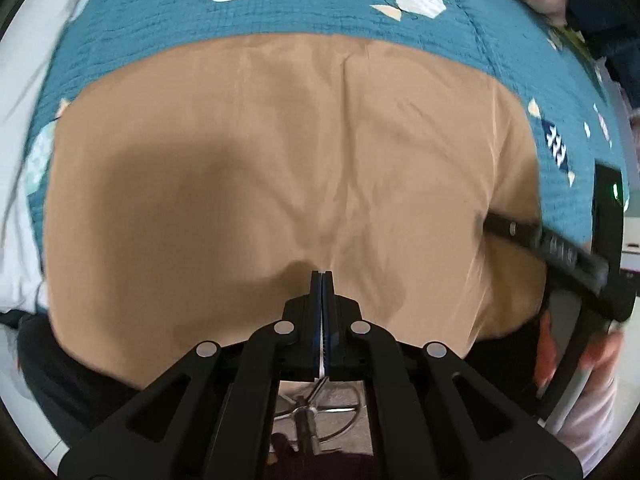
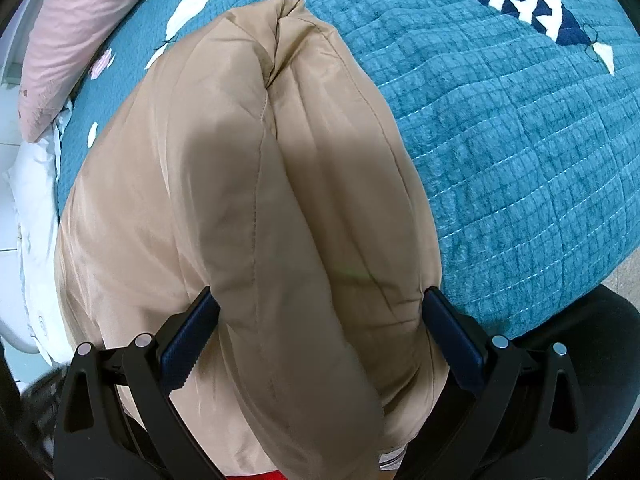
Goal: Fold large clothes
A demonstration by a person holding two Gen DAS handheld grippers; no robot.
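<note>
Tan coat on the quilted bed, one tool clamped on it, the other closed and empty.

The tan coat (image 1: 256, 184) lay spread on the teal quilt (image 1: 168, 32) of the bed. The left tool (image 1: 322, 276) pointed down over the coat, its fingers pressed together with nothing between them. The right tool (image 2: 316, 312) stood wide, its fingers (image 2: 192, 328) clamped on either side of a thick folded bundle of the coat (image 2: 280, 200). A pink pillow (image 2: 72, 20) lay at the quilt's far edge.

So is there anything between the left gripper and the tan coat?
Nothing visible. The left gripper, jaws shut, hangs over bare tan coat spread on the quilt; only its shadow falls there.
</note>
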